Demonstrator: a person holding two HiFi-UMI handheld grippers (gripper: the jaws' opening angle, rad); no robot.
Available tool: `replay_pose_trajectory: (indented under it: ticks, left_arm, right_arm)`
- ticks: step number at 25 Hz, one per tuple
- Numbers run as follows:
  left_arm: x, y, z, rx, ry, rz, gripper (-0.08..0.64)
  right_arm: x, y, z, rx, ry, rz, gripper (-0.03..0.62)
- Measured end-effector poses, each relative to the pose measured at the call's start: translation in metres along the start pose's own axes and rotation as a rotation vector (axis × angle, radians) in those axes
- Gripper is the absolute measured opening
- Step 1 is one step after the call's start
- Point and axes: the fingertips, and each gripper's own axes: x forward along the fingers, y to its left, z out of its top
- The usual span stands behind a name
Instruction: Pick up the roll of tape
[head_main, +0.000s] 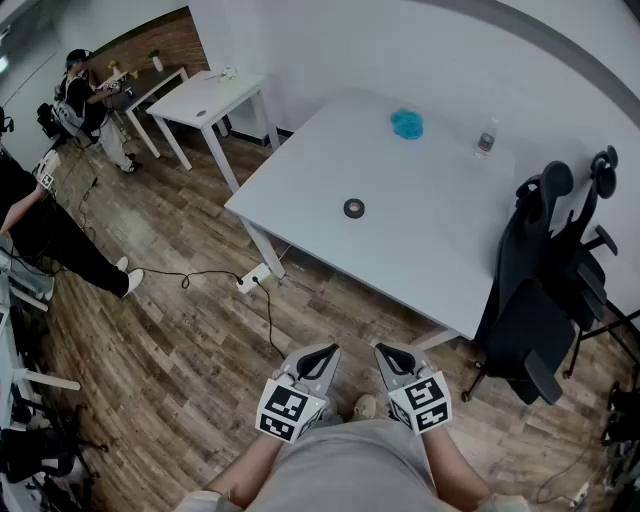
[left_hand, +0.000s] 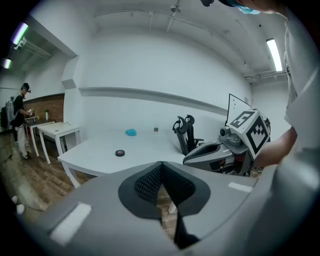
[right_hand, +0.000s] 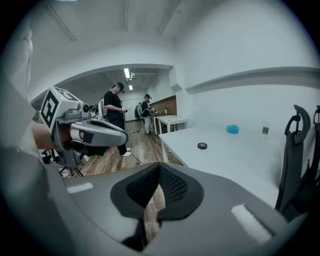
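A: Roll of tape (head_main: 354, 208), where?
B: Lies flat on the white table (head_main: 440, 250), toward the near-left corner, alone on bare surface. Well apart from the blue crumpled thing (head_main: 407, 123) and the bottle (head_main: 486, 138) at the far side.
A: Left gripper (head_main: 318, 362)?
B: Jaws pressed together, nothing between them. Held close to the body over the wooden floor, well short of the table.
A: Right gripper (head_main: 392, 358)?
B: Same: pads meeting at the tips, empty, just beside the left one. Both tipped a little downward, aimed toward the table.
A: Why so?
B: Probably a carrying pose ahead of the approach; no reach begun. Closed, most likely, for want of anything to grasp yet.
A: Next move?
B: By the layout: step up to the table edge, spread one claw wider than the roll, come down over it. Easy access, nothing crowding the tape. Office chairs (head_main: 545, 290) off to the right, out of the path. Power strip (head_main: 254, 278) on the floor by the table leg, worth stepping around.
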Motion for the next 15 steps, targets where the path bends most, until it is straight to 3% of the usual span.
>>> replay_pose_trajectory:
  ticks: [15]
  left_arm:
    - [-0.033,0.010,-0.010,0.014,-0.010,-0.046,0.020]
  right_arm:
    - [0.003,0.027,0.002,0.014,-0.010,-0.084,0.008]
